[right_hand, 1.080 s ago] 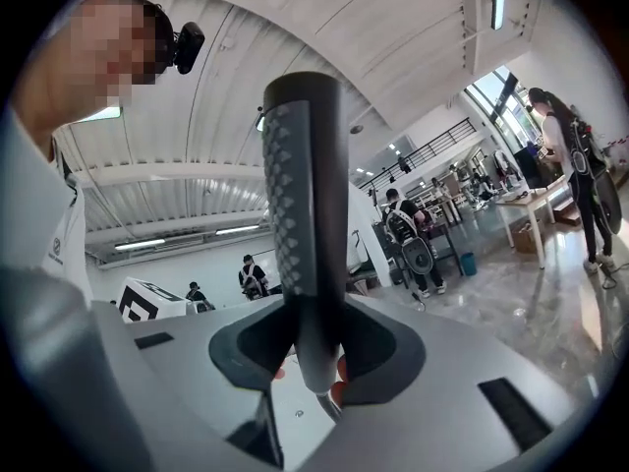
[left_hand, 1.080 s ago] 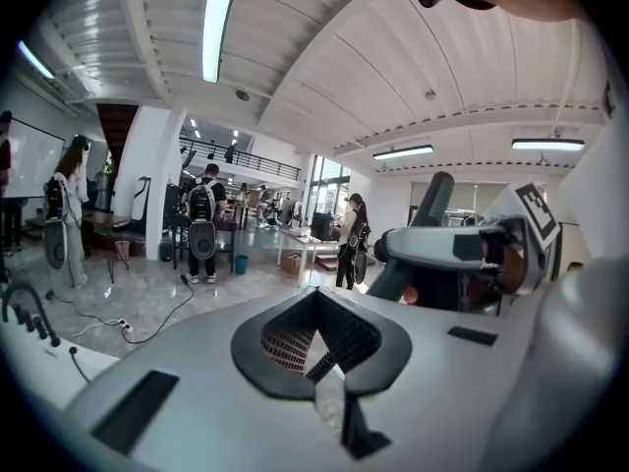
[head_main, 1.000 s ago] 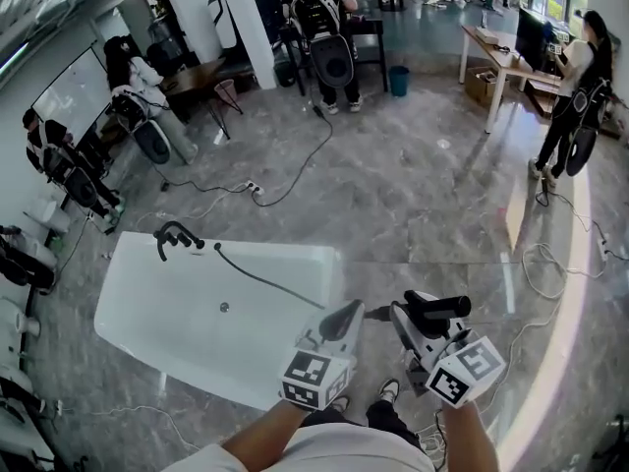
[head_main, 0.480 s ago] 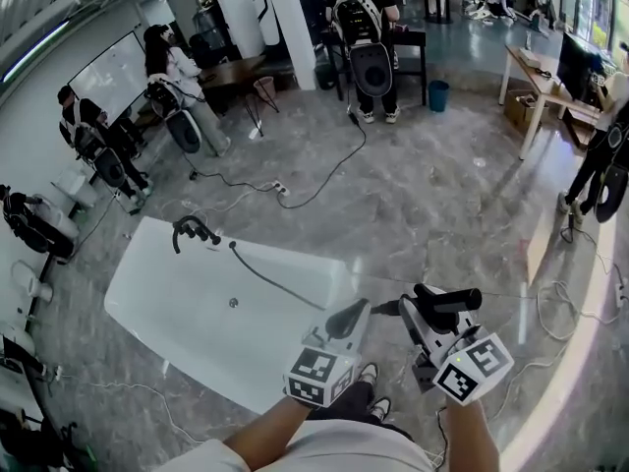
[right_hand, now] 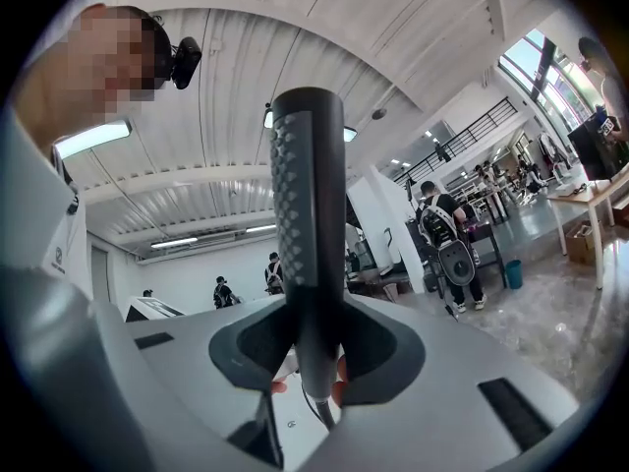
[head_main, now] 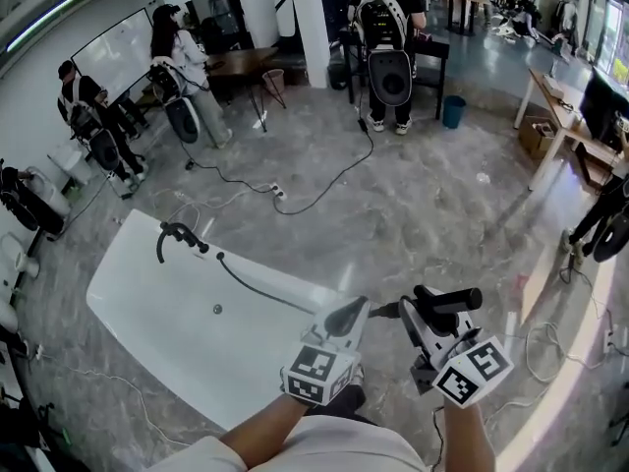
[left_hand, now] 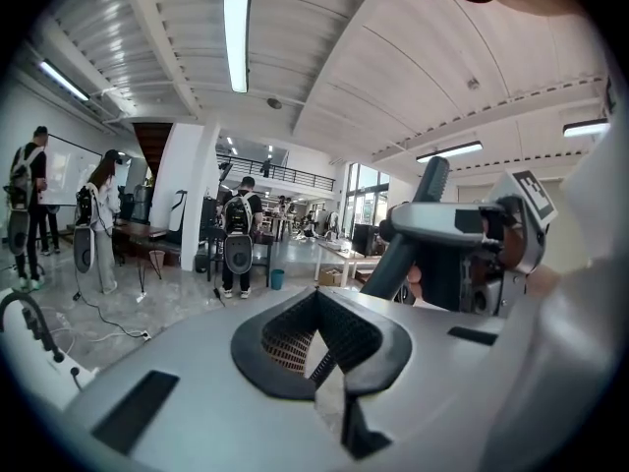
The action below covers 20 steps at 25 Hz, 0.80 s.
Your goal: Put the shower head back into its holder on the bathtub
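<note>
Counted two grippers, one in each hand, each with one marker cube [head_main: 319, 373]. Found the left gripper [head_main: 351, 314] shut tight, jaws together; could not tell whether the thin hose [head_main: 260, 281] passing under it was pinched. Found the right gripper [head_main: 421, 310] clamped on the single black shower head [head_main: 450, 300], gripped by its dimpled handle and held level, crosswise, just beyond the near end of the bathtub [head_main: 162, 337].

Counted one white bathtub, one black tap fitting [head_main: 178, 235] at its far end, and one hose trailing from that fitting across the tub toward the grippers. Placed the shower head well apart from the fitting, off the tub and above the floor.

Counted four other people [head_main: 389, 13] nearby, with more farther back too small to count. Noted one blue bin [head_main: 453, 111], one whiteboard [head_main: 123, 52] and one long cable [head_main: 324, 177] on the floor.

Made out only black-and-white square patterns on the cubes. Left the small mark on the white sleeve [right_hand: 44, 264] unread, too tiny.
</note>
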{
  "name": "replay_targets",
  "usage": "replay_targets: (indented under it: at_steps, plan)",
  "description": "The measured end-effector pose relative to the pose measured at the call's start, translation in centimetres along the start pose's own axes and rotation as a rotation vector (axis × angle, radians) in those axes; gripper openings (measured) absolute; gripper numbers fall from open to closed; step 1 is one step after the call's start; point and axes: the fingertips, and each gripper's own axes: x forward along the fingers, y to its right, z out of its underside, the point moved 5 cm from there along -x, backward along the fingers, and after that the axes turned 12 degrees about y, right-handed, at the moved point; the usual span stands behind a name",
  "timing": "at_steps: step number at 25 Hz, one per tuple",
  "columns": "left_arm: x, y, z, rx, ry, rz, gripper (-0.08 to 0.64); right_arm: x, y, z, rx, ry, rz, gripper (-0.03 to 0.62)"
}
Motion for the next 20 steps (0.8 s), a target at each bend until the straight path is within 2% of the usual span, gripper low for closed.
replay_targets:
  at_steps: [5, 12, 16, 20]
  plan:
    - [5.2, -4.8, -0.8, 0.013, 0.001, -0.022, 0.005, 6.2, 4.2, -0.3, -0.004, -0.011, -0.018, 0.134]
    - [10.3, -8.4, -0.5, 0.011, -0.011, -0.086, 0.005, 11.7, 9.6, -0.1, 0.027, -0.041, -0.065, 0.134]
    - [13.8, -10.7, -0.1, 0.004, -0.014, -0.162, 0.005, 15.6, 13.1, -0.2, 0.049, -0.068, -0.138, 0.133]
    - [16.9, -13.7, -0.5, -0.001, -0.01, -0.294, 0.005, 20.6, 16.2, 0.1, 0.093, -0.123, -0.259, 0.135]
